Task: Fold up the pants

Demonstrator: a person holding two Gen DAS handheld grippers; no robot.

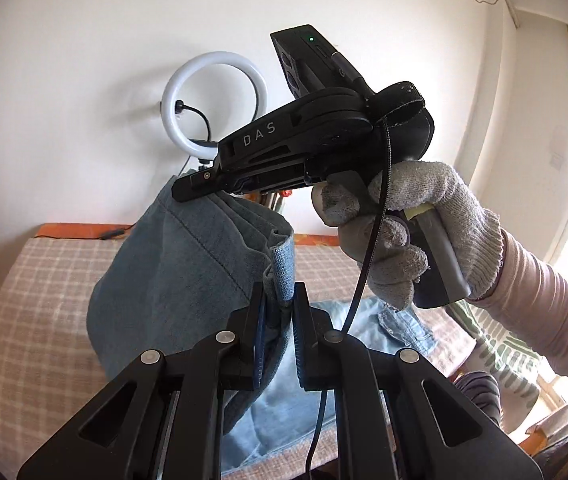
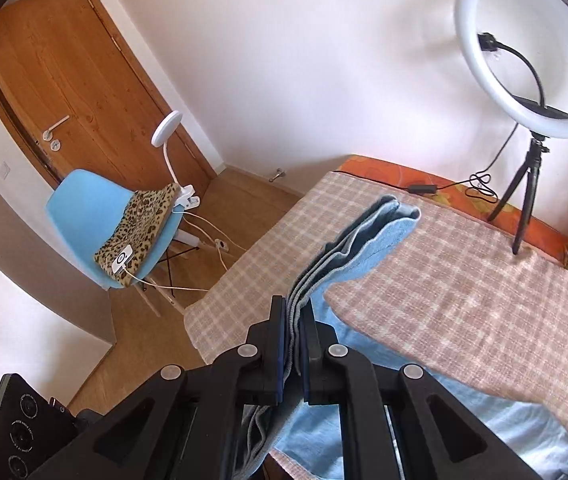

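We hold the pants (image 1: 188,264) off the bed (image 2: 463,292) with both tongs. The left tongs (image 1: 278,320) are closed on a bunched denim edge; the right tongs (image 2: 292,344) are closed on several stacked layers. From the left wrist view the right tongs (image 1: 188,186) pinch the cloth higher up, gripped by a gloved hand (image 1: 407,232).

We judge the fold as part done: layers are already doubled, yet most cloth hangs or trails on the bed and still needs laying flat and folding again.

The bed carries a checked cover over an orange sheet. A ring light (image 2: 531,52) on a tripod stands at its far edge. Beyond lie a wooden floor, a blue chair (image 2: 96,220) and a wooden door (image 2: 72,92).
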